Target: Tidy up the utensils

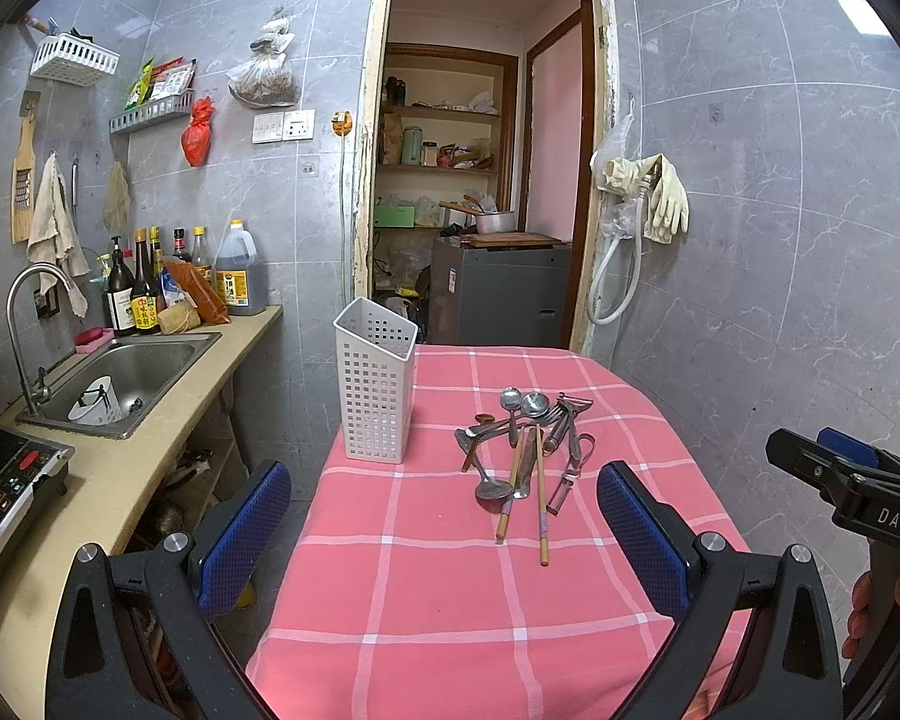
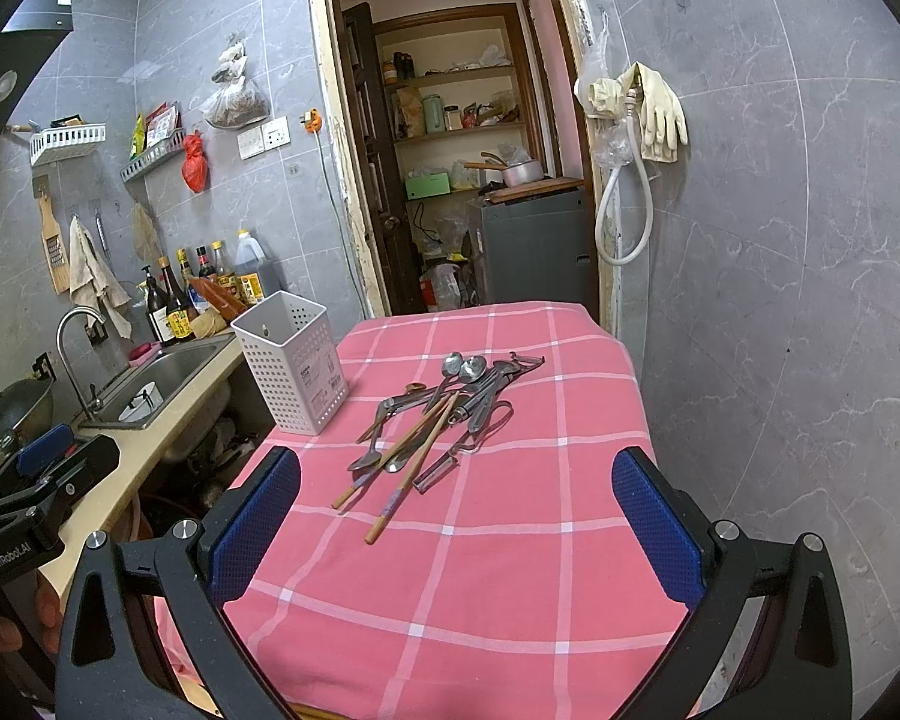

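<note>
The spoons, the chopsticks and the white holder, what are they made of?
Spoons: likely steel, shiny grey with glints. Chopsticks: probably wood or bamboo, matte tan. White holder: looks plastic, smooth walls with moulded square holes.

Table w/ pink cloth [image 1: 450, 570]: white basket [image 1: 375, 384], utensil pile [image 1: 528, 444].

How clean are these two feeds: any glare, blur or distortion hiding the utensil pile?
Left wrist view: even indoor light, the utensil pile sharp, only small glints on the spoons; fisheye bends the door frame and darkens the corners. Right wrist view: the pile is equally sharp, shadows are soft, and the white holder leans from lens distortion.
</note>
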